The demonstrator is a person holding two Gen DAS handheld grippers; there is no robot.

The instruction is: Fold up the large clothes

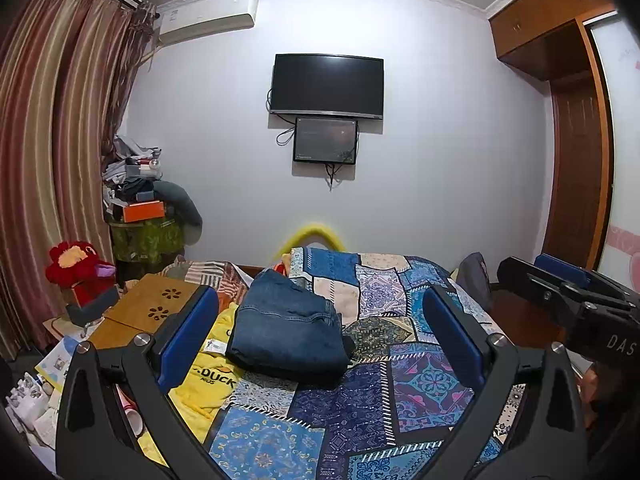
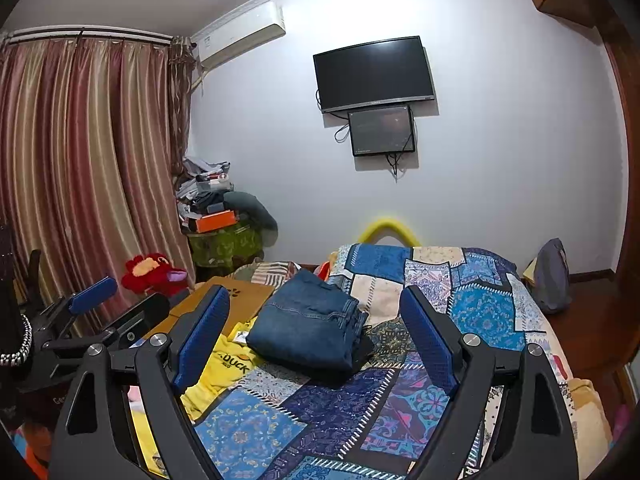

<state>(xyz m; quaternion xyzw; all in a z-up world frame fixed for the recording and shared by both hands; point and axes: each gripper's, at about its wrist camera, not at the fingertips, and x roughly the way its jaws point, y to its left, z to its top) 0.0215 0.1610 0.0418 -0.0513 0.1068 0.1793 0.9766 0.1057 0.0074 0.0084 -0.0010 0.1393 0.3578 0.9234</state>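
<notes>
1. Left tool (image 1: 320, 320): blue-padded fingers spread wide apart, nothing between them; raised above the near part of the bed. Also seen from the right wrist view at far left (image 2: 94, 292).
2. Right tool (image 2: 316, 328): fingers likewise spread wide, holding nothing; seen from the left wrist view at the right edge (image 1: 560, 280).
3. Patchwork bedspread (image 1: 420, 384): blue, purple and cream panels, covering the bed beneath both tools.
4. Folded jeans (image 1: 288, 328): dark blue denim, folded into a compact stack, lying on the bedspread towards its left side, partly over a yellow garment.
5. Yellow garment (image 1: 212, 380): printed "DUCK", lying flat at the left edge of the bed, touching the jeans.
6. Wooden lap desk (image 1: 152, 308): flower-shaped cut-outs, left of the jeans.
7. Red plush toy (image 1: 76, 264): near the striped curtain (image 1: 52, 140).
8. Television (image 1: 327, 85): wall-mounted, dark; smaller screen (image 1: 325, 140) just below it.
9. Air conditioner (image 1: 208, 18): high on the wall.
</notes>
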